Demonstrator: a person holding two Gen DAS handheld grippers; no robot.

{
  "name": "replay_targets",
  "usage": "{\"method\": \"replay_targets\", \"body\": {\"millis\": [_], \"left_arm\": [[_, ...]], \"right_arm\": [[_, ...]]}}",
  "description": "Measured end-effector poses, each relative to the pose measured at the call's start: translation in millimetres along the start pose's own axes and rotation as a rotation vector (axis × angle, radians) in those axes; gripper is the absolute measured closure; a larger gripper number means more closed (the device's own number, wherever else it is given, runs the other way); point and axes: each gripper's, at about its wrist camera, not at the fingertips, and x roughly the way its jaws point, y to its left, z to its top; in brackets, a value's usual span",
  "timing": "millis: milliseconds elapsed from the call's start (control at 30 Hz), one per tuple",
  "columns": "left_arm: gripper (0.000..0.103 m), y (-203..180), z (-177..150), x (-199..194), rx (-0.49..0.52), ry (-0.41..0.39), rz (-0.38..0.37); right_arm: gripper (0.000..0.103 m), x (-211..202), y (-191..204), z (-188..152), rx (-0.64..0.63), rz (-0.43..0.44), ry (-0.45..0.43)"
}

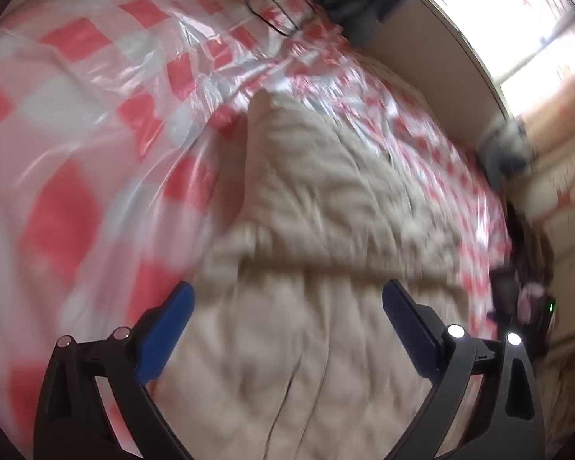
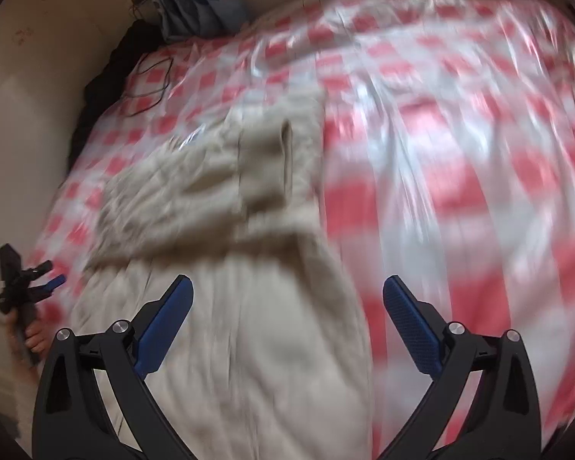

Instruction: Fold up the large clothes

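Left wrist view: left claw (image 1: 287, 326) is spread wide and empty over the beige garment (image 1: 318, 199), mid-frame on the checkered bed cover (image 1: 76, 115).

Right wrist view: right claw (image 2: 287, 320) is gaping too, nothing held. Looks between folds; an edge needs grabbing next.

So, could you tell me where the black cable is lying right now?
The black cable lies on the checked sheet at its far left corner in the right wrist view, beyond the beige garment.

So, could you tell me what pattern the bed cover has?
Red-and-white checks, clearest in the left wrist view: bed cover.
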Motion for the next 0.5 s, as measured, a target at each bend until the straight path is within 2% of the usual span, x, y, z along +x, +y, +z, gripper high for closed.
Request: {"method": "replay_targets", "body": {"millis": [100,167,267,333,400,500], "left_arm": [[0.007,9,-55,-28,0.062,0.108,0.016],[0.007,19,-86,-45,0.051,0.135,0.038],[0.007,39,-127,-71,-0.01,0.13,0.02],[0.007,55,-148,-82,-0.086,0.131,-0.027],[0.007,65,-165,-80,-0.14,0.164,-0.095],[0.007,72,-184,-74,-0.195,0.218,-0.168]], "right_arm": [[0.007,-32,-20,-60,0.069,0.074,0.051],[0.007,-49,-33,-99,0.132,0.162,0.067],[0.007,-64,-41,-142,0.19,0.205,0.094],[0.007,-61,-45,-164,0.238,0.271,0.123],[0.007,-56,-44,-177,0.281,0.308,0.155],[0.007,-56,-35,-189,0.273,0.325,0.165]]}}
